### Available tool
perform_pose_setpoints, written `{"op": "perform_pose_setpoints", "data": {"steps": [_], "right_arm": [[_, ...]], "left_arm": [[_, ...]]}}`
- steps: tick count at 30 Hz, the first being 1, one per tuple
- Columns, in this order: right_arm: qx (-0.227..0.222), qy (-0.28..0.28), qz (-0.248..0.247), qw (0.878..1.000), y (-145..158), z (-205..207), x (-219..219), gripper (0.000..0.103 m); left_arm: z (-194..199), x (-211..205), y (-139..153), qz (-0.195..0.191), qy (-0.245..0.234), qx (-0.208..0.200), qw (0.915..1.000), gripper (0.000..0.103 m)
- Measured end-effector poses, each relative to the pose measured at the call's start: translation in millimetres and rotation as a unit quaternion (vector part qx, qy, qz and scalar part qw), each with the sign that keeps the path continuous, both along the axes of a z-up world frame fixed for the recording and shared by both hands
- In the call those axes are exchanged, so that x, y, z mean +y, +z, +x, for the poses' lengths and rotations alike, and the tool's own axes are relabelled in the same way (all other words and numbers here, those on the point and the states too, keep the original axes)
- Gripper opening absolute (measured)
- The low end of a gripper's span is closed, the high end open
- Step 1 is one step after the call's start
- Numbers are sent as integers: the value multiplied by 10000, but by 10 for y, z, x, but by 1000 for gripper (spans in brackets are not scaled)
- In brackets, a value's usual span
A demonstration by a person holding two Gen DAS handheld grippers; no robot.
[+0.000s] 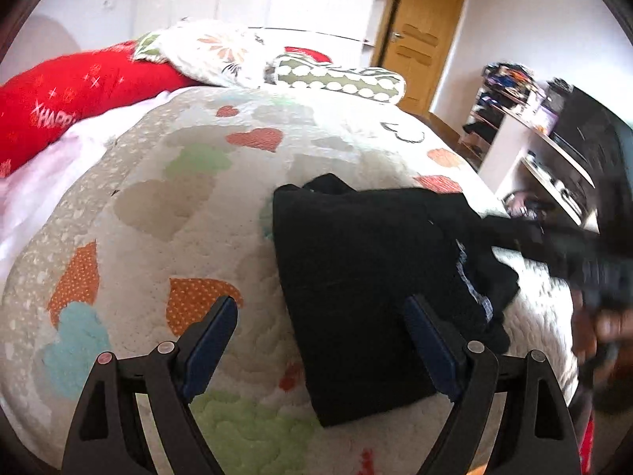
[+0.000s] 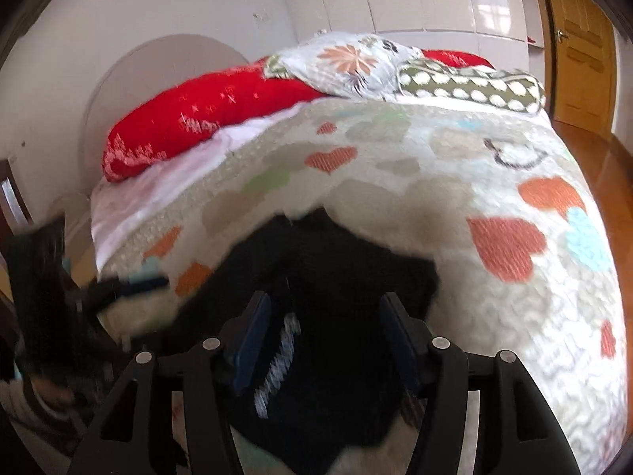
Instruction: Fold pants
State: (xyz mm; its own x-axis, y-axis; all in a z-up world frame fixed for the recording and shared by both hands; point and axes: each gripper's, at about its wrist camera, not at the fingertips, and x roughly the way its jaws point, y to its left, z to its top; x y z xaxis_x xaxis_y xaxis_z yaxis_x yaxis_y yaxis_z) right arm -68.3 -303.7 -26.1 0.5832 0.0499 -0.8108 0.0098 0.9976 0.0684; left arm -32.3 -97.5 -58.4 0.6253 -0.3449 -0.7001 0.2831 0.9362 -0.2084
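Observation:
Black pants (image 1: 356,277) lie folded into a thick rectangle on the heart-patterned quilt (image 1: 178,198), with a rumpled end and a checked lining strip toward the right. My left gripper (image 1: 320,312) hovers open and wide over the near-left edge of the pants, its right finger above the cloth and its left finger above bare quilt. In the right wrist view the pants (image 2: 336,261) fill the space below my right gripper (image 2: 326,312). Its jaws stand apart, and the dark cloth and white label lie between them without the pads pressing. The picture is blurred.
Red pillow (image 1: 71,95), floral pillow (image 1: 213,51) and a dotted bolster (image 1: 340,79) line the head of the bed. A wooden door (image 1: 419,39) and cluttered shelves (image 1: 534,138) stand to the right. The bed edge drops to a wood floor (image 2: 605,182).

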Motion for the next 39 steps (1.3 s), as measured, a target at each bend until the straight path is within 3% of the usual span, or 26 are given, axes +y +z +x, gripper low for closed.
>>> {"op": "perform_pose_setpoints", "data": {"steps": [4,9,15,23,28,32,39], "right_arm": [[388,-252,-356,9983,-272,-155,-8,58],[250,-462,10,9986,-486,-321,-92,58],[283,-435,190,9985,-327,-323,-147,60],[-50,-556,424,9975,-89,-271,-191,64],[145,-613,78,9980,-195,-154,-168,66],[348,-650,376,9966,-400,-152,-251,69],[152,-700,528,9960,-287,-186,-308,76]], "left_arm": [[85,-149,-132,56,-65,170,9998,87],[94,-348,-267,122,-199,402,9989,87],[110,-367,-145,228,-112,282,9993,87],[23,-232,-31,210,84,200,9995,87],[-30,-130,-8,108,287,298,9991,87],[-109,-49,20,5,457,261,9986,87],[-128,138,23,-264,544,381,9974,87]]}}
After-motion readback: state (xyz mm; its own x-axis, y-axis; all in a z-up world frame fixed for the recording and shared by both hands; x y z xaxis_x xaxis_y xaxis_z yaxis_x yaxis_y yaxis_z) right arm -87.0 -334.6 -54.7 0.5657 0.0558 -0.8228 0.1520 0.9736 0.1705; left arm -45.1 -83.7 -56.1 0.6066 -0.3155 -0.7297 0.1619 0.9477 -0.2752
